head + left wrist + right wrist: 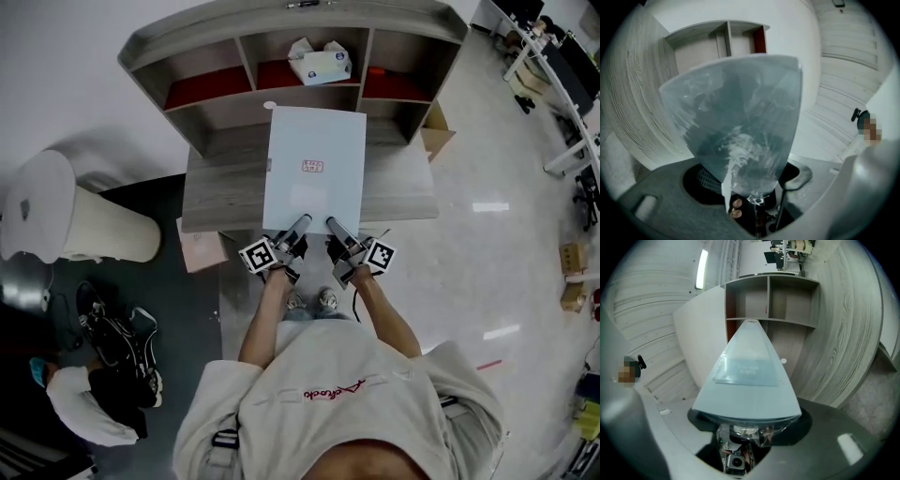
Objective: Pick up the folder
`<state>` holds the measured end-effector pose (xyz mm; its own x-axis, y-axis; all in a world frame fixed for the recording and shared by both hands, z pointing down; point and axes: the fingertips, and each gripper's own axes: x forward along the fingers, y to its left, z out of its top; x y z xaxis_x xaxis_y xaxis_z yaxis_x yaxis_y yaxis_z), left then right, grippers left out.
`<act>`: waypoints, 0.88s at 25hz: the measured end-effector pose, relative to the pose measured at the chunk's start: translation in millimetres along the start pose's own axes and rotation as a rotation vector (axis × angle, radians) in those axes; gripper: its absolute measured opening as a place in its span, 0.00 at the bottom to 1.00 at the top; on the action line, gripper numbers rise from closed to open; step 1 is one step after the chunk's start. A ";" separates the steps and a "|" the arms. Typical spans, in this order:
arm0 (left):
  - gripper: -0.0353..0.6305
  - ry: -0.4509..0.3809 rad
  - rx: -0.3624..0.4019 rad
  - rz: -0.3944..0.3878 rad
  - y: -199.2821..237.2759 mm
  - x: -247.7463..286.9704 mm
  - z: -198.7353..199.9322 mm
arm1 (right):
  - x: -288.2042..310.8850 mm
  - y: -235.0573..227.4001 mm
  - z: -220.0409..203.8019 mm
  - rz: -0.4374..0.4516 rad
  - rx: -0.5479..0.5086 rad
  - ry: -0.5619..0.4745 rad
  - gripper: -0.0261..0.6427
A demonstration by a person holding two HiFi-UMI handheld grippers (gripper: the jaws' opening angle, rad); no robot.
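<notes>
Since your left tongs (300, 223) and right tongs (334, 225) clamp the folder (314, 169) by its near edge above the bench (220, 192), you are mid-lift; next, keep both grips firm and level.

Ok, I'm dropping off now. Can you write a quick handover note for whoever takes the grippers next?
Left gripper: shut on the folder at its near edge, left of middle.
Right gripper: shut on the same edge, just to the right.
Folder: held out roughly level over the desk, in front of the shelf. It looks clear of the desktop, though the gap itself is hard to see.
Done: folder gripped on both sides and, it seems, picked up.
Left: hold both grips steady and confirm it is clear of the desk.
</notes>
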<state>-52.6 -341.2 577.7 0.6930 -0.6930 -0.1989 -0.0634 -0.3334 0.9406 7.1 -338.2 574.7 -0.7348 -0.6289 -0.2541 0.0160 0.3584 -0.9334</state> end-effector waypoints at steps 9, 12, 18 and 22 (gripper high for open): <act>0.53 -0.012 0.080 -0.058 -38.4 22.9 -5.0 | -6.6 35.0 23.7 0.061 -0.039 0.011 0.47; 0.53 -0.015 0.085 -0.065 -46.9 24.4 -10.1 | -11.9 41.9 25.7 0.065 -0.046 0.012 0.47; 0.53 -0.014 0.074 -0.066 -49.6 10.9 -8.4 | -9.3 48.0 13.4 0.071 -0.064 0.013 0.47; 0.53 -0.002 0.069 -0.075 -56.3 0.1 -8.9 | -9.8 55.2 2.3 0.071 -0.075 0.002 0.47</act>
<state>-42.5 -316.8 527.2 0.6964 -0.6655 -0.2687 -0.0609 -0.4278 0.9018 16.7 -313.8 525.1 -0.7350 -0.5989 -0.3181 0.0173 0.4524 -0.8916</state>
